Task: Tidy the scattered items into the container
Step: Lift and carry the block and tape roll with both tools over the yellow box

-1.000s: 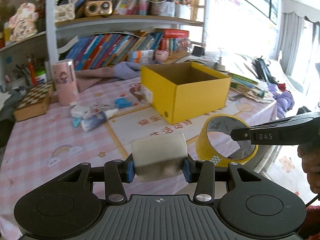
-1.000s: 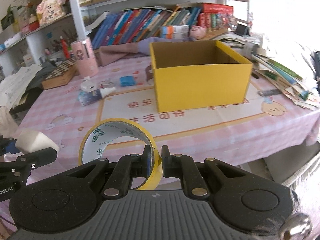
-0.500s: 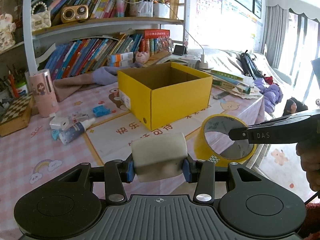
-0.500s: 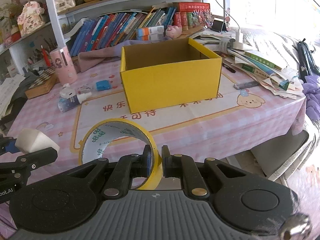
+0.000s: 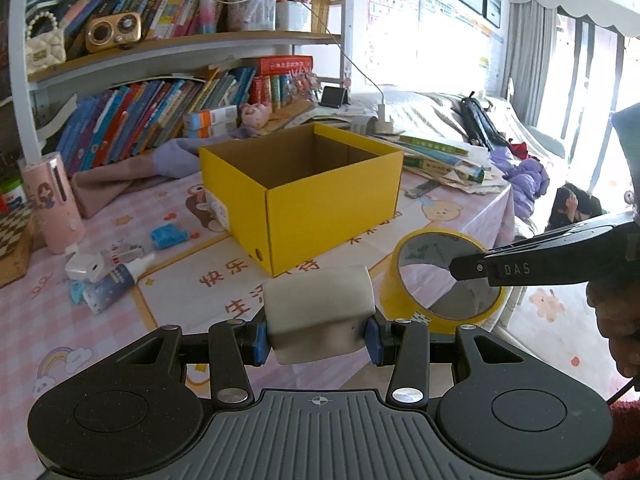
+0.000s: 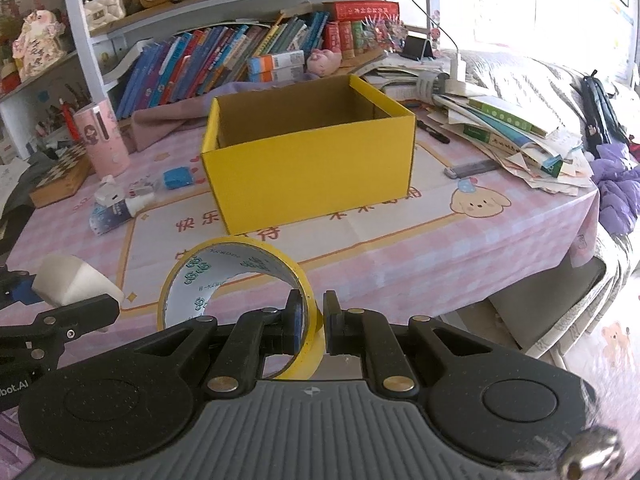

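while my left claw clamps a pale foam block over the near table edge, my right claw pinches the wall of a yellow tape roll beside it; the open yellow box sits beyond on the pink tablecloth.

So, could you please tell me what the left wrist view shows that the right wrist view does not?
Only the left wrist view shows the left tongs clamped on the white sponge block from both sides, and the curtained window. Only the right wrist view shows the right tongs pinching the wall of the yellow tape roll. Both show the open yellow box, the sponge, the tape and the small items still on the pink tablecloth.
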A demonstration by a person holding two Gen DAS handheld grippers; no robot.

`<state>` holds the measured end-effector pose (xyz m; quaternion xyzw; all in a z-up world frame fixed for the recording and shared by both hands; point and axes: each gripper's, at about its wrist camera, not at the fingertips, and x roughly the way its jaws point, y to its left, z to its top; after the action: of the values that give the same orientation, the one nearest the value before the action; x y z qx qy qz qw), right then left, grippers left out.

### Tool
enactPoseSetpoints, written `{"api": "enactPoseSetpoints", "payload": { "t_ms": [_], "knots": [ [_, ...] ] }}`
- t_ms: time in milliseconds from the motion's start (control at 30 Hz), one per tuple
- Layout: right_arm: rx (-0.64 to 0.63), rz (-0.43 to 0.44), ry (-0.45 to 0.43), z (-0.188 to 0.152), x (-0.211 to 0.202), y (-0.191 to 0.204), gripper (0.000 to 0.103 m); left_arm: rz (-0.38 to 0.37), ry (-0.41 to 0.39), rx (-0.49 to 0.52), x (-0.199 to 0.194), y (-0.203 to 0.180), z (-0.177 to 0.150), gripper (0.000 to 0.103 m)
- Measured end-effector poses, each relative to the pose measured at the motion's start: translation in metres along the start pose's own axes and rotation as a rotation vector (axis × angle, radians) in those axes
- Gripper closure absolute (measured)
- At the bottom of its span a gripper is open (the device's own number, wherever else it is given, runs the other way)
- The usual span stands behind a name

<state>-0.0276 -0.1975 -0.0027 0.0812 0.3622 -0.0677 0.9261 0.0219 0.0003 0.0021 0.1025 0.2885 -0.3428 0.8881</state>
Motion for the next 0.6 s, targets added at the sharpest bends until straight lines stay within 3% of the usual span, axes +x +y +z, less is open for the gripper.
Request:
{"api": "enactPoseSetpoints", "payload": {
  "t_ms": [300,600],
  "knots": [
    [0.004,0.000,-0.005,0.016,0.015,-0.006,0.093,0.027,-0.031,0.006,0.010,0.005,0.012,0.060],
    [-0.011,-0.003,-0.090,0.052,0.025,-0.013,0.093,0.043,-0.100,0.040,0.023,0.011,0.040,0.060]
  ]
}}
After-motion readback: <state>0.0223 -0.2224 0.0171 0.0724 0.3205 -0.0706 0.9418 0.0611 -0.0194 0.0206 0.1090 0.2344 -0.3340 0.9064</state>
